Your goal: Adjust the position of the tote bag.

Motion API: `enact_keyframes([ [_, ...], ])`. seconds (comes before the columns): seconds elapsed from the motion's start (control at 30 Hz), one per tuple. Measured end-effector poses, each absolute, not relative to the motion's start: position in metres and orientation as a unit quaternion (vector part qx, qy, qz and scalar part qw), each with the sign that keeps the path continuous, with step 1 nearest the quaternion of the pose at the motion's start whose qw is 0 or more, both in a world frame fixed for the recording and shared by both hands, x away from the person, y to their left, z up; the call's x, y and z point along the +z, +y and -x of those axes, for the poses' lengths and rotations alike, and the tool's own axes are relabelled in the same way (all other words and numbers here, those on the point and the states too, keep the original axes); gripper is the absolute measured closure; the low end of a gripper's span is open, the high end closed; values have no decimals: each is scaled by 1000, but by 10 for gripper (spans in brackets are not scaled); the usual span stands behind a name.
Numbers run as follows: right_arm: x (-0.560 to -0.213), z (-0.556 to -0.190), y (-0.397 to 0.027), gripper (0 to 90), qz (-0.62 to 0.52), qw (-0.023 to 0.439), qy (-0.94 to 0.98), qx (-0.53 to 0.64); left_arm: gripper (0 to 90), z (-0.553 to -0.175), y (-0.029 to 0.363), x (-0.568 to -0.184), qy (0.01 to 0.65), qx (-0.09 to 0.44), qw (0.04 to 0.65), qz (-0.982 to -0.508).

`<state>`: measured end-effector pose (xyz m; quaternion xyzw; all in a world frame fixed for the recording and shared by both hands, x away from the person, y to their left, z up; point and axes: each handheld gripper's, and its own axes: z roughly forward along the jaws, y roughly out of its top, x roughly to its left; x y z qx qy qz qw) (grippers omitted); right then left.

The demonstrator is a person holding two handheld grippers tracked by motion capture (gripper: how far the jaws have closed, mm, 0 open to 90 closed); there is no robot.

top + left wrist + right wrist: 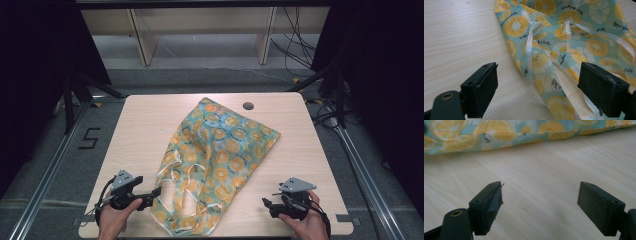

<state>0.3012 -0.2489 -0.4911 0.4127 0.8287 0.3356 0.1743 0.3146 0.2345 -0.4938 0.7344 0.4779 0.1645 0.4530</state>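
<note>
A teal cloth bag [215,150] printed with orange and lemon slices lies crumpled across the middle of the wooden table [145,120]. Its white-trimmed handles [175,180] point toward the near edge. My left gripper [156,192] is open at the bag's near-left edge. In the left gripper view the bag [564,37] and a white handle strap [530,50] lie between the wide-apart jaws of that gripper [537,83]. My right gripper [265,202] is open over bare wood at the near right, apart from the bag. In the right gripper view the bag's edge [499,135] lies beyond that gripper [540,200].
A round cable hole [248,106] sits near the table's far edge. Metal frame rails [60,155] run along both sides of the table. Wooden shelving [200,30] and loose cables [295,45] stand beyond the far edge.
</note>
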Motion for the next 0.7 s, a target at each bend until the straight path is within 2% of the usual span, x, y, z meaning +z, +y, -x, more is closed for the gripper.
enact_keyframes([
  [0.3,-492,-300,-233,232,-382,186,840,338,152,-334,224,-491,468,157,454,-742],
  [0.33,-490,-299,-228,232,-389,170,841,336,152,-337,223,-491,466,154,455,-743],
  [0.5,-490,-302,-220,231,-365,177,845,349,152,-354,215,-483,458,163,442,-754],
  [0.6,-491,-301,-211,231,-363,161,848,350,156,-369,210,-480,452,169,424,-766],
  [0.7,-492,-301,-209,231,-358,165,849,353,157,-377,206,-479,446,167,419,-773],
])
